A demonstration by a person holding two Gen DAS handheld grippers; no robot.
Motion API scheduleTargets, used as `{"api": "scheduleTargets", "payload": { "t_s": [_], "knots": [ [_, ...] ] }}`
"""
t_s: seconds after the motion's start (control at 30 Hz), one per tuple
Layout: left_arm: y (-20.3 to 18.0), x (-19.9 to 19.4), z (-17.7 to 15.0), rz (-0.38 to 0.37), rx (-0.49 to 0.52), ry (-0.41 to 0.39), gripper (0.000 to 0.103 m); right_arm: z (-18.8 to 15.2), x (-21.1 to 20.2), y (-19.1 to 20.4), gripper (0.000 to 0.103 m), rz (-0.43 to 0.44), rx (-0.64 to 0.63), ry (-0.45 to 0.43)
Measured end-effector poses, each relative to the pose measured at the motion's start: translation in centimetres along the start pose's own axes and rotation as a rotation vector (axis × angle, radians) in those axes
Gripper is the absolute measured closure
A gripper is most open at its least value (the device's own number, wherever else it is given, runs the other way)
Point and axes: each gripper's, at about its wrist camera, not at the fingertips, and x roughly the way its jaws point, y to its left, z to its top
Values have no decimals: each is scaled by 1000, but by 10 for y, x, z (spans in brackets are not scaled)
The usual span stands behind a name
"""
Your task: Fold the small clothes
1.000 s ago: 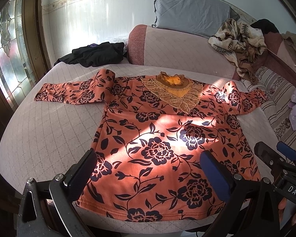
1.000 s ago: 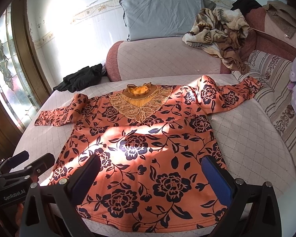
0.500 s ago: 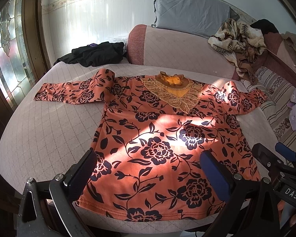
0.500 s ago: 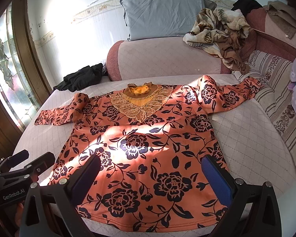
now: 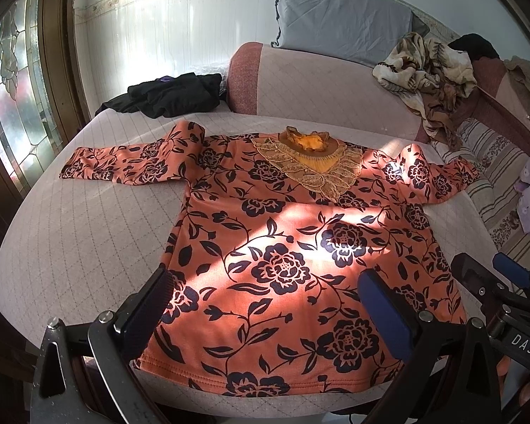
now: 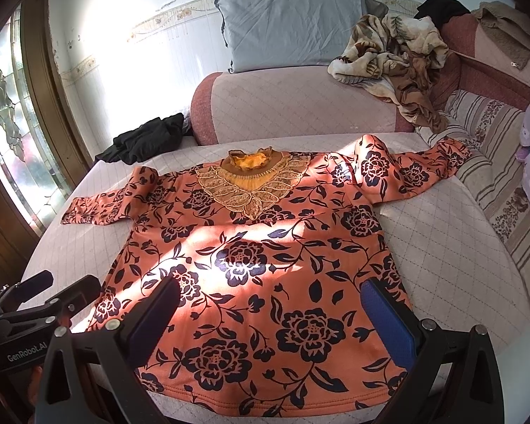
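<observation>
An orange floral top (image 5: pixel 293 247) lay spread flat, front up and sleeves out, on a quilted bed (image 5: pixel 88 233), while the left gripper (image 5: pixel 265 304) and right gripper (image 6: pixel 268 311) hovered near its hem, both wide apart and empty; folding seemingly had not begun, and a sleeve or side edge likely needed gripping next.

The left gripper (image 5: pixel 265 296) hangs low with its jaws spread wide and nothing between them. The right gripper (image 6: pixel 268 304) matches it — fingers parted, holding nothing — and the two sit side by side, each showing at the edge of the other's view.
</observation>
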Motion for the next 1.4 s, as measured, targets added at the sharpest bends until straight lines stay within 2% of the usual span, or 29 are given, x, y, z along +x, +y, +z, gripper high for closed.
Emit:
{"api": "scheduleTargets", "payload": {
  "t_s": [0.73, 0.87, 1.0, 1.13, 1.23, 1.3, 1.4],
  "knots": [
    [1, 10, 2, -10, 4, 16, 0, 3, 10, 0, 0, 5, 1, 11],
    [24, 29, 1, -51, -50, 63, 0, 1, 23, -18, 0, 76, 59, 59],
    [74, 61, 4, -10, -169, 116, 0, 2, 37, -75, 0, 146, 229, 81],
    [125, 92, 11, 69, -289, 140, 0, 20, 59, -164, 0, 134, 416, 59],
    [145, 114, 20, 103, -315, 146, 0, 39, 88, -242, 0, 137, 614, 56],
    [156, 128, 28, 131, -320, 128, 0, 54, 109, -290, 1, 107, 709, 42],
    [176, 149, 41, 162, -360, 99, 0, 81, 145, -352, 14, 54, 811, 30]
  ]
}}
